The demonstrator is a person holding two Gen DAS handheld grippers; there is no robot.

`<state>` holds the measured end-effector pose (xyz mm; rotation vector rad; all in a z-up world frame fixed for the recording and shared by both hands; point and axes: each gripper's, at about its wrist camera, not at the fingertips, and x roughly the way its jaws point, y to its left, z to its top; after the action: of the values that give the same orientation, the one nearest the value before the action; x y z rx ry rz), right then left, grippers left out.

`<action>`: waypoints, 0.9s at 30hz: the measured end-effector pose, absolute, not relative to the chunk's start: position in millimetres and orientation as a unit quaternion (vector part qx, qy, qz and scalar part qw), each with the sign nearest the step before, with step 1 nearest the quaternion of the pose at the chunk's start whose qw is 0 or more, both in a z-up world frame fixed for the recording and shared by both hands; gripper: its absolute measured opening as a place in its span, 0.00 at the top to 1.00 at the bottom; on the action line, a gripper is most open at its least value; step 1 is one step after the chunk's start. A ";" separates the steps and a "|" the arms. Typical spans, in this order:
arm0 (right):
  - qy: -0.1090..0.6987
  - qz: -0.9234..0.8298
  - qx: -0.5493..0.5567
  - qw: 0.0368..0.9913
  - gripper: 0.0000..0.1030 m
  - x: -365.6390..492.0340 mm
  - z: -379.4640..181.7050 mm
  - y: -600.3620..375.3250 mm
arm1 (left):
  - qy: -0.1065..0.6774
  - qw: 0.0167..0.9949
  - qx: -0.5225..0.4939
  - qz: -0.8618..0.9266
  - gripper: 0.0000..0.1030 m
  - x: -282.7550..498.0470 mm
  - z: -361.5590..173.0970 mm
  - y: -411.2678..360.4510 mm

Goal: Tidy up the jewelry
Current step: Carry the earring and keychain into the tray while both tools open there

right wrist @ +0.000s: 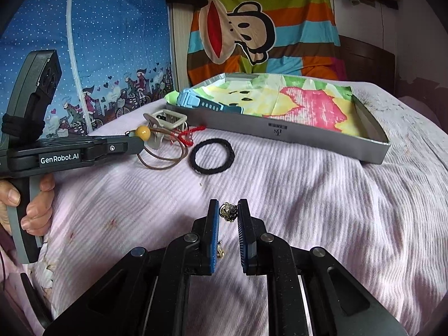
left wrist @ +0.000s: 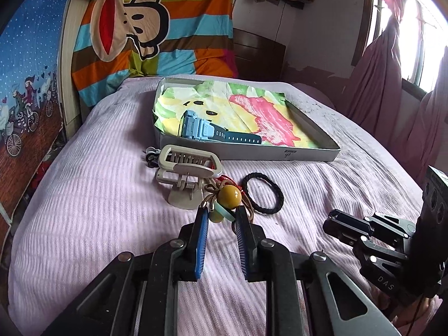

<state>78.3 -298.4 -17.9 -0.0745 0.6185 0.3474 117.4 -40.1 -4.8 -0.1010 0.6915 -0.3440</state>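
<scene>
- A lived-in home bedroom, shown by a bed under a pale pink ribbed bedspread (left wrist: 84, 196).
- Striped cartoon-monkey cloth (left wrist: 151, 28) hung at the head, beside a dark wooden headboard (left wrist: 257, 50).
- Blue starry curtain with cyclists (right wrist: 112, 64) along one side.
- Mauve drapes (left wrist: 375, 84) at a bright window (left wrist: 420, 42).

A bed with a pale pink ribbed blanket (left wrist: 84, 196) carries a shallow grey box (left wrist: 280, 155), beige plastic hair claw (left wrist: 184, 176), black braided hair tie (left wrist: 263, 196), and what looks like a beaded cord bracelet (right wrist: 156, 151).
</scene>
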 end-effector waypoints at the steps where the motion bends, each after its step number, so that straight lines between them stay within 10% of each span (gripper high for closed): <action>1: 0.299 0.171 -0.038 0.938 0.89 80.6 -14.7 -297.8 | 0.343 0.923 -0.049 -0.168 0.82 119.7 -6.4 -40.7; 27: 0.228 0.188 -0.011 0.955 0.89 143.4 35.3 -301.1 | 0.255 0.947 -0.099 -0.166 0.82 157.3 56.7 -30.8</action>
<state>143.4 -301.1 35.3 -0.0221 0.4639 0.3815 157.3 -30.8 56.7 -0.2016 0.5186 -0.3386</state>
